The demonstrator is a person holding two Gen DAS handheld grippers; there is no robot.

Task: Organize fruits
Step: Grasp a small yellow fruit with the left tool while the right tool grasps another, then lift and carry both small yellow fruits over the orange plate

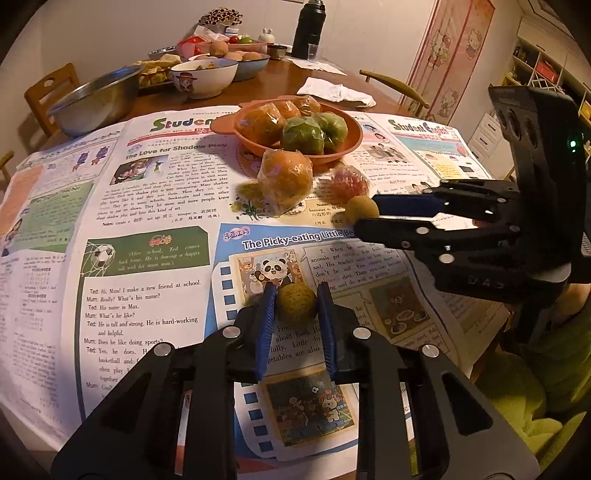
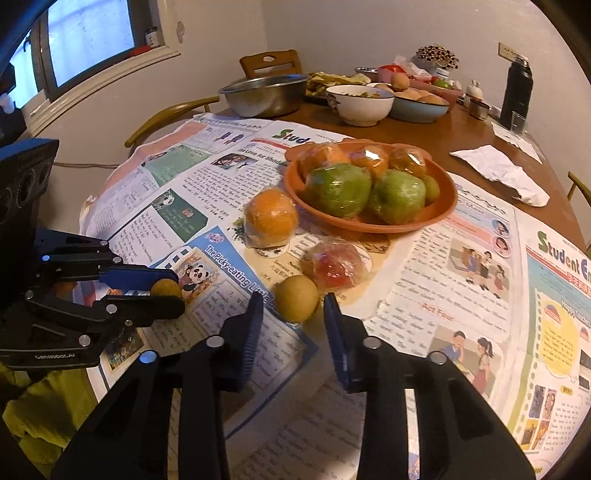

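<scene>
An orange bowl (image 1: 347,147) (image 2: 439,214) holds wrapped oranges and green fruits on the newspaper. A wrapped orange (image 1: 286,177) (image 2: 271,216) and a wrapped red fruit (image 1: 349,182) (image 2: 338,266) lie in front of it. My left gripper (image 1: 297,301) (image 2: 170,291) is shut on a small tan fruit (image 1: 296,303) (image 2: 165,288). My right gripper (image 2: 293,306) (image 1: 364,216) is open around a second small tan fruit (image 2: 296,298) (image 1: 361,209), its fingers apart from the fruit.
Newspapers (image 1: 147,258) cover the round wooden table (image 2: 476,136). At the far side stand a steel bowl (image 1: 94,99), food bowls (image 1: 205,77), a black thermos (image 1: 309,27) and a crumpled white napkin (image 1: 336,92). Chairs (image 1: 50,88) ring the table.
</scene>
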